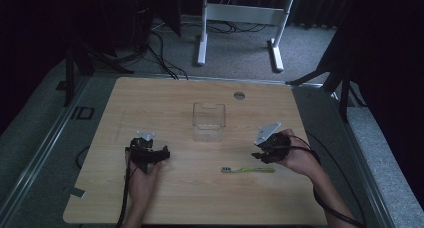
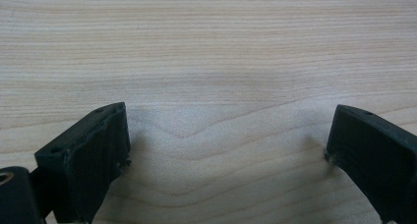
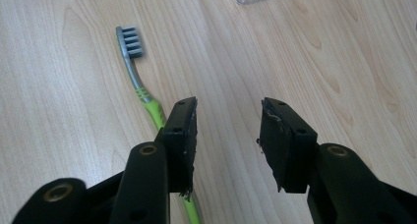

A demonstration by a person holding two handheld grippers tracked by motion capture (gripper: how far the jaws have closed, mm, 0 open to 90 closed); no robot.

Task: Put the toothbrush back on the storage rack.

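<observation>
The green toothbrush (image 3: 147,98) bears no readable writing.

The room was dim, with grey carpet (image 1: 240,43). Beyond the grippers, a white desk frame (image 1: 240,18) stood behind the wooden table (image 1: 165,95). Dark stands flanked it.

Green-handled toothbrush (image 1: 248,170) with grey bristle head lies flat on the table, near the clear container (image 1: 209,121), toward the person.
</observation>
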